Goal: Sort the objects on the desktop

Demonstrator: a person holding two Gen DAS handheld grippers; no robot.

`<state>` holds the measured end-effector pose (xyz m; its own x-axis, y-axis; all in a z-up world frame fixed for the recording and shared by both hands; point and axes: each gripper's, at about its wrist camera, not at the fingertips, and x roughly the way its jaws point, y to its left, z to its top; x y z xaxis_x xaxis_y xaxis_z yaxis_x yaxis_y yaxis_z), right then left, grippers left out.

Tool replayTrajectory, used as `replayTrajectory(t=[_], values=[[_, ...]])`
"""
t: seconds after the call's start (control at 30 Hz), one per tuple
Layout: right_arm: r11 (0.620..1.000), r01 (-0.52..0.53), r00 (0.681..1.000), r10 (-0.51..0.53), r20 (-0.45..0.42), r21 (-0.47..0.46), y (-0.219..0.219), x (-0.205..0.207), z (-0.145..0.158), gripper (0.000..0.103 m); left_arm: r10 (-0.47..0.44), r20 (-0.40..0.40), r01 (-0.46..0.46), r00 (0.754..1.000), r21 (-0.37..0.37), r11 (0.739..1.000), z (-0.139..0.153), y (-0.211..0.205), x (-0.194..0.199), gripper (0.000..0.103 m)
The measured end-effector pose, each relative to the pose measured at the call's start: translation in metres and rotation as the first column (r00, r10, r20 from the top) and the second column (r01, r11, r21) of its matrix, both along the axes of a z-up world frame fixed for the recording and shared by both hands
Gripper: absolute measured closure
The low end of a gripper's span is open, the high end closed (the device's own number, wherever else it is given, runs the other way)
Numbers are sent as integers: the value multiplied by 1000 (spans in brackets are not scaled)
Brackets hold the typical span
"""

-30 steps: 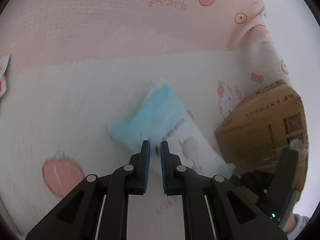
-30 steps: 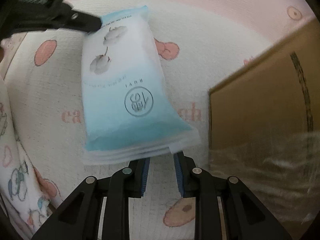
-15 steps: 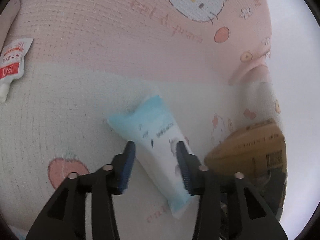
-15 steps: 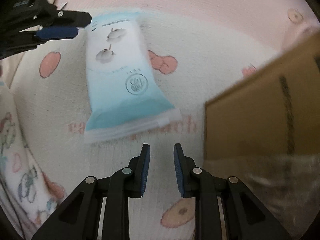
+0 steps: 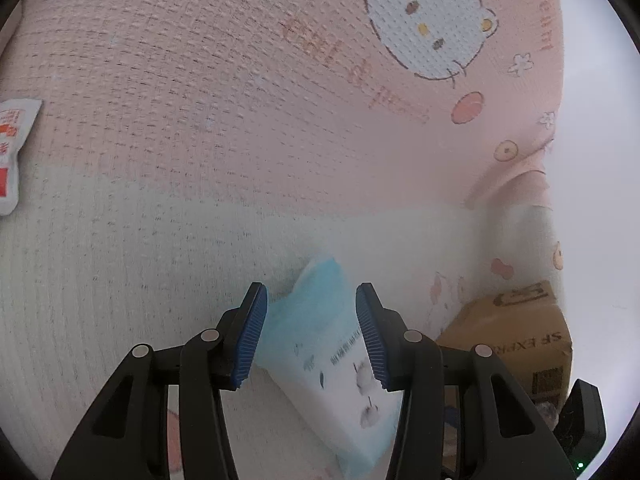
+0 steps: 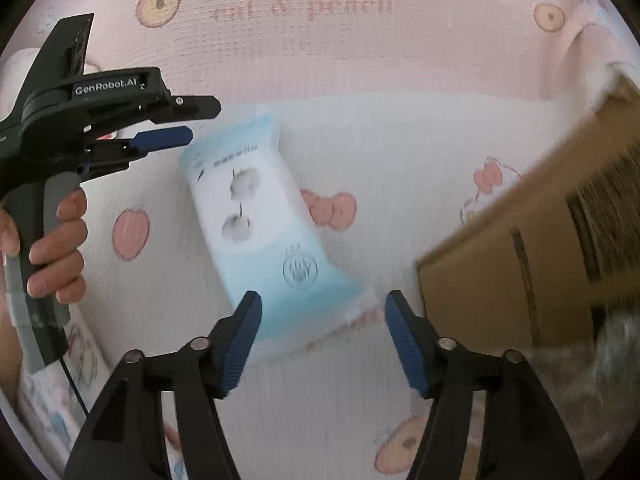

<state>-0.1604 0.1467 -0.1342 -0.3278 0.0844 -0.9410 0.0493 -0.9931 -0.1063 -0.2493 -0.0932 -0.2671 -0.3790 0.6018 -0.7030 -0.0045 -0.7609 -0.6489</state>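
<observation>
The blue-and-white tissue pack [image 6: 260,236] lies flat on the pink-and-white cartoon-print cloth [image 6: 360,128], on its white central field, with one short end toward the cardboard box [image 6: 540,248] and the other toward the cloth's pink border. It touches neither gripper. The pack looks like a soft plastic pouch with crimped, sealed ends: probably light, squashy in the middle, and somewhat slick, so it should give under pressure rather than resist. A pinch on a flat sealed end would likely hold thin film only and let the pack swing; closing across the narrow width of the body, where the filling gives the pads something to bite, seems the surer hold.

The right gripper [image 6: 322,340] hovers just short of the pack's nearer end, its jaws spread wide and empty, wider than the pack. The left gripper [image 5: 310,336] is likewise spread and holds nothing; in its own view the far end of the pack [image 5: 332,352] shows between the blue pads, below them. A hand [image 6: 52,240] grips its handle. The box stands just beside the pack, toward the cloth's right edge. A small red-and-white sachet [image 5: 12,152] lies well apart, near the cloth's left edge.
</observation>
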Motion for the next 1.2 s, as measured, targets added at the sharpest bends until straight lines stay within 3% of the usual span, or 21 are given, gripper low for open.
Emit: replayTrajectory(t=[0.07,0.17,0.4,0.53,0.73,0.93,1.07,1.2], values=[[1000,13,1000,-13,11,-1,14,0,9,40,-12,11,12,1000,-3,1000,-3,2,-4,53],[1000,23,999,-23,36,-9,14,-3,-3,40,-32,24,32,999,-17,999,-6,8,-7,53],[999,-48,999,48,10,-13,8,-2,3,39,-152,54,159,987,-166,973,-7,30,1,52],[996,-86,996,86,-6,-7,12,2,3,38,-159,103,172,982,-137,975,-9,23,12,51],[998,-49,999,49,-2,-45,28,9,12,34,-152,154,174,976,-142,974,-8,15,38,51],[999,-48,999,48,-13,1,30,-16,-26,34,-140,175,171,975,-175,970,-5,14,74,50],[993,-88,995,91,-36,83,21,-36,-45,34,-125,213,163,969,-171,972,-5,14,94,50],[992,-99,994,102,-28,80,14,-33,-34,34,-97,235,136,967,-157,978,-5,12,106,50]])
